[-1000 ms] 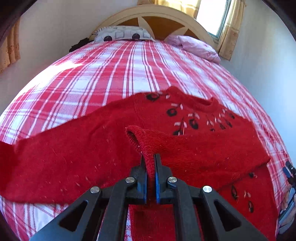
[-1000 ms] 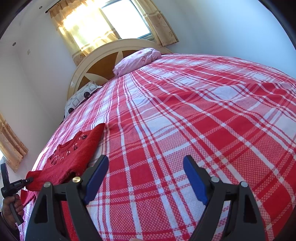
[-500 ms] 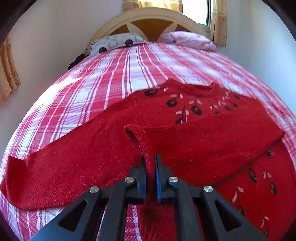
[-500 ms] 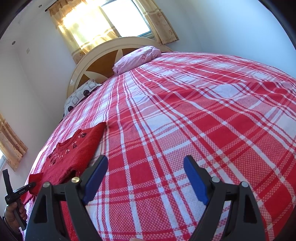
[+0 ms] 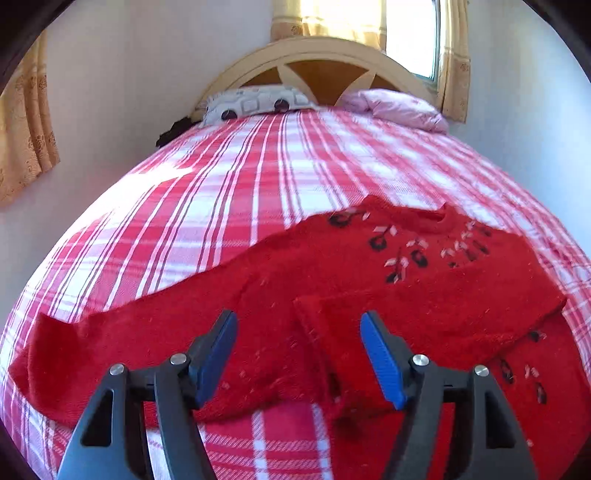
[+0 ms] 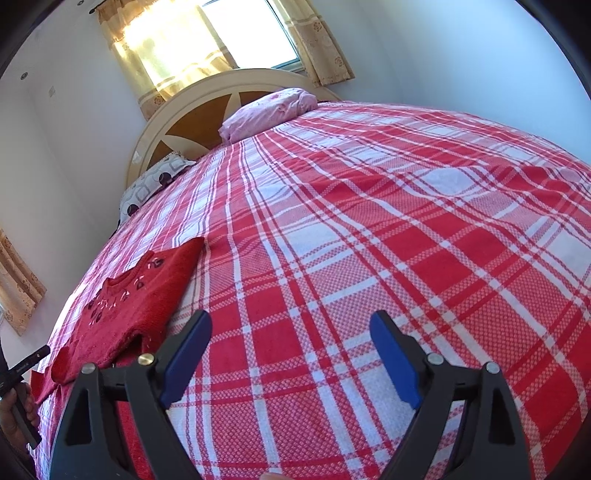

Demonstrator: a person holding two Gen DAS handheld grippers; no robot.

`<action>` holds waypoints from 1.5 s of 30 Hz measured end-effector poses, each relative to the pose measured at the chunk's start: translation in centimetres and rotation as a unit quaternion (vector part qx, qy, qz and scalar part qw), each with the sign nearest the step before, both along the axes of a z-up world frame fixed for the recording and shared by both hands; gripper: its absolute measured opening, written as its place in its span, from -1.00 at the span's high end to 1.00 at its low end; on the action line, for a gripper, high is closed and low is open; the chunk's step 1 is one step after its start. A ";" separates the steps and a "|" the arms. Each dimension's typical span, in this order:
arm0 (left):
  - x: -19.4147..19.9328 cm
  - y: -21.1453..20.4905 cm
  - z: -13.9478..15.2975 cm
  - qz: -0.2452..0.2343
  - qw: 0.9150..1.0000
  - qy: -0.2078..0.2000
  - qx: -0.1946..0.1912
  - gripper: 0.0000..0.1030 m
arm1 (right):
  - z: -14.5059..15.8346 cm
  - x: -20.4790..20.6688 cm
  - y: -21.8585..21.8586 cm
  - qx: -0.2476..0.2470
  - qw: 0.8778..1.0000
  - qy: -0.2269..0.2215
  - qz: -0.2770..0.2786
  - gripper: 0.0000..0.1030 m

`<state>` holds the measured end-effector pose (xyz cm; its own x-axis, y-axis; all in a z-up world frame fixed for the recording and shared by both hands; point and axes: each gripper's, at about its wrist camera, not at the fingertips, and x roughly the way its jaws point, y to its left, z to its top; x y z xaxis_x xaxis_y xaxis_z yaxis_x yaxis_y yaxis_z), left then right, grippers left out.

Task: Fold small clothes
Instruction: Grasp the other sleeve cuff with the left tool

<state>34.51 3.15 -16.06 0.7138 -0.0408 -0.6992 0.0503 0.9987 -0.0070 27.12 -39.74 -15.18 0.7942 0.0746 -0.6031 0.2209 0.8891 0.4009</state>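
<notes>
Left tongs [image 5: 298,354]: jaws just sprung apart, nothing pinched; folded sleeve [image 5: 424,325] lying loose between, low centre of frame. Tilted down over red sweater [image 5: 332,266], spread flat on checked bedspread [image 5: 229,192]. Right tongs [image 6: 290,363]: jaws wide, empty, over bare bedspread; sweater at lower left. Pillows [image 5: 258,105] by headboard [image 5: 317,59], top.

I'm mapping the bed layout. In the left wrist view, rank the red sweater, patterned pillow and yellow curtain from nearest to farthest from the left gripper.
1. Red sweater: directly under the open left gripper.
2. Patterned pillow: at the head of the bed, left of centre.
3. Yellow curtain: behind the headboard, top centre.
</notes>
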 end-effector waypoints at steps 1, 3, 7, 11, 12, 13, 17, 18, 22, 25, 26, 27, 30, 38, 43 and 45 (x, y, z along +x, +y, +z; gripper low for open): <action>0.2 -0.1 -0.7 -0.002 1.000 0.018 0.007 -0.36 | 0.0 0.1 0.0 -0.001 1.000 0.002 0.001 -0.75; 0.3 -0.7 -2.0 -0.014 0.999 0.042 0.025 -0.36 | -0.1 0.2 0.1 -0.002 1.000 0.006 0.002 -0.75; -0.2 -1.8 -3.1 -0.014 0.997 0.039 0.063 -0.36 | -0.1 0.1 0.2 -0.007 1.000 0.008 -0.002 -0.75; -1.3 -0.6 -1.8 -0.004 0.999 0.029 0.037 -0.36 | 0.1 0.0 0.5 -0.019 1.000 0.007 -0.006 -0.75; -1.9 -0.1 -1.3 0.002 0.999 0.017 0.034 -0.36 | 0.1 0.0 0.6 -0.022 1.000 0.008 -0.005 -0.75; -2.6 0.2 -0.8 0.007 0.999 0.007 0.031 -0.36 | 0.1 0.1 0.7 -0.026 1.000 0.011 -0.005 -0.75; -5.4 5.3 0.5 0.066 0.997 -0.026 0.008 -0.36 | 0.3 0.0 1.1 -0.038 0.999 0.009 -0.006 -0.75; -5.9 7.4 0.6 0.092 0.995 -0.027 0.004 -0.36 | 0.4 -0.1 1.2 -0.041 0.999 0.007 -0.007 -0.75; -8.4 17.0 0.0 0.203 0.978 -0.019 -0.043 -0.36 | 0.5 -0.2 1.4 -0.048 0.999 0.005 -0.011 -0.75; -10.7 23.9 -0.8 0.280 0.950 -0.015 -0.141 -0.36 | 0.5 0.0 1.4 -0.051 0.999 0.011 -0.012 -0.75; -11.2 25.5 -1.1 0.294 0.941 -0.014 -0.166 -0.36 | 0.4 0.0 1.4 -0.052 0.998 0.012 -0.012 -0.75; -11.5 27.2 -1.4 0.310 0.931 -0.012 -0.192 -0.36 | 0.4 0.0 1.5 -0.054 0.998 0.013 -0.011 -0.75; -11.6 29.2 -1.6 0.326 0.915 -0.024 -0.237 -0.35 | 0.4 0.1 1.7 -0.060 0.998 0.017 -0.011 -0.75; -9.9 31.0 -3.6 0.343 0.861 -0.009 -0.376 -0.35 | 0.4 0.1 1.8 -0.067 0.997 0.020 -0.016 -0.75; -10.7 30.9 -3.1 0.366 0.850 -0.002 -0.378 -0.23 | 1.3 -0.1 2.2 -0.081 0.997 0.012 -0.005 -0.75; -11.9 30.3 -2.5 0.365 0.846 -0.015 -0.389 -0.23 | 2.5 -0.2 3.2 -0.086 0.996 0.004 0.012 -0.75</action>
<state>22.56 33.50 -18.51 0.7636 -0.0206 -0.6454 -0.5669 0.4573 -0.6852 26.88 -36.56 -12.72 0.7889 -0.0118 -0.6144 0.2010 0.9498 0.2399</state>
